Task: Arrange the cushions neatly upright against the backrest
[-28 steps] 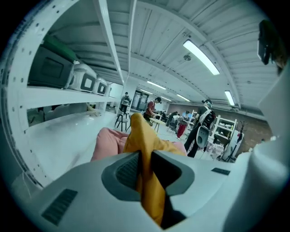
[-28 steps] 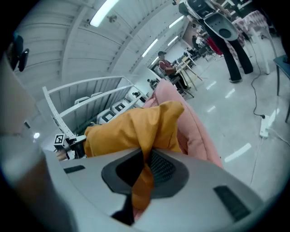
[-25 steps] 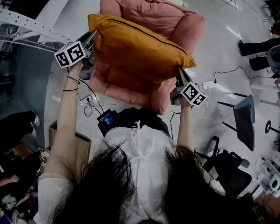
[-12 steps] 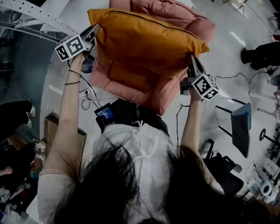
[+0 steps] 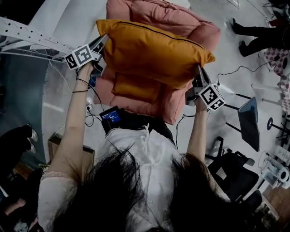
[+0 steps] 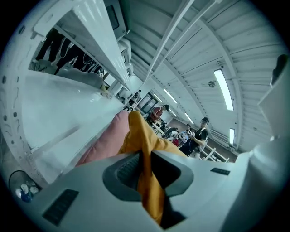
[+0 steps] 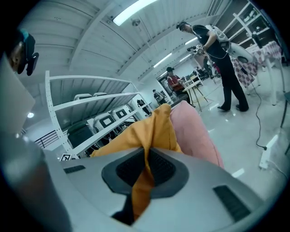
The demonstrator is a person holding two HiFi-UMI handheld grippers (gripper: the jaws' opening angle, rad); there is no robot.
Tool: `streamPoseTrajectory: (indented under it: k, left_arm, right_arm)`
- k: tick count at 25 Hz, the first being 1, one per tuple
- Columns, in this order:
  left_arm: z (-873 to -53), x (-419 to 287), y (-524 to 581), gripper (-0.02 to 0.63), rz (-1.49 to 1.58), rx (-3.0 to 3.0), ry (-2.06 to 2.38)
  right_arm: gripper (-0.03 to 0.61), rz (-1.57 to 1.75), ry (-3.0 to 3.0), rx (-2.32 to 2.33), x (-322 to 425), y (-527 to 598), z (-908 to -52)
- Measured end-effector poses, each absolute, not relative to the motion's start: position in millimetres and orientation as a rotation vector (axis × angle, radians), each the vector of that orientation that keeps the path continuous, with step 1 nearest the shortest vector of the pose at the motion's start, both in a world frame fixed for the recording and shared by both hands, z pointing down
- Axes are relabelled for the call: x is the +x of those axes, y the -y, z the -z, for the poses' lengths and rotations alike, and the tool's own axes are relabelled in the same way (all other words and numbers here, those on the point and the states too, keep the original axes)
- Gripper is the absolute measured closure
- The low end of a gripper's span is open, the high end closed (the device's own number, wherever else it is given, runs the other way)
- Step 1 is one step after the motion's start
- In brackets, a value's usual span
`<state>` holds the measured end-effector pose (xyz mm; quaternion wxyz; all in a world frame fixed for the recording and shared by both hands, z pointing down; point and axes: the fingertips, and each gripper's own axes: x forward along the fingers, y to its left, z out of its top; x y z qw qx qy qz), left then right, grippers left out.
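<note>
cushion: I hold the orange cushion [image 5: 154, 52] above the pink armchair [image 5: 174, 106], long axis left-right | jaws: left gripper [image 5: 103, 43] clamped on its left corner; right gripper [image 5: 198, 73] on its right corner | backrest [image 5: 149, 10] lies beyond, on the far side; both hands equally near

The head view is dim and flat, darkest at the bottom where the person's hair [image 5: 136, 199] goes nearly black. The orange cushion [image 5: 154, 54] is its one saturated patch, and faint streaks of reflected light lie on the pale floor [image 5: 217, 54]. Both gripper views are brighter, lit by ceiling strip lights [image 6: 223, 88] that blow out to white, and their fisheye lenses bow shelves [image 7: 99, 100] and beams [image 6: 97, 34] and blacken the corners.
</note>
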<state>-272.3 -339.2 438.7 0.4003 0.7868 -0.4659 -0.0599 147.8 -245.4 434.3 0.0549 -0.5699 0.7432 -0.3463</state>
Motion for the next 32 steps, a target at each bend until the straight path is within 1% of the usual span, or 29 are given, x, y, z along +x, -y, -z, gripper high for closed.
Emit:
streamPoseTrajectory:
  k: [5,11,13,15,18,22,25,28,32]
  left_arm:
    - [-448.2,-267.1,379.3,0.54,0.108,2.003,1.122]
    - [-450.5,-243.9,413.5,0.546,-0.177,2.153,1.125]
    - [-447.0,-237.9,423.0,0.546,-0.221,2.187,1.123]
    - [-451.4,-235.2,430.8,0.546,-0.227,2.187,1.144]
    - [-473.6,-237.6,438.0,0.546,-0.242,2.177,1.205]
    - [-495.6,-226.1,451.0,0.546,-0.067,2.103,1.169]
    - [-508.4,-217.4,464.8,0.545,-0.053,2.063,1.179]
    - [-516.4,-212.5,475.1,0.545,-0.09,2.045,1.188]
    - [-521.8,-208.3,481.3,0.54,-0.052,2.028,1.146]
  right_arm:
    - [0.534,1.056,-2.196,-1.779,141.1,267.9,-427.6]
    - [0.537,0.974,-2.174,-1.871,151.6,287.1,-408.5]
    - [0.538,0.977,-2.167,-1.869,152.6,294.7,-408.7]
    - [0.538,1.006,-2.177,-1.872,152.7,304.0,-420.4]
    - [0.538,1.062,-2.287,-1.975,150.7,317.3,-460.9]
    - [0.538,1.107,-2.4,-2.147,162.3,335.5,-511.9]
    - [0.538,1.164,-2.366,-2.111,173.4,355.4,-526.6]
    - [0.537,1.145,-2.437,-2.121,178.3,371.1,-541.2]
    - [0.537,1.131,-2.459,-2.119,178.8,382.5,-555.6]
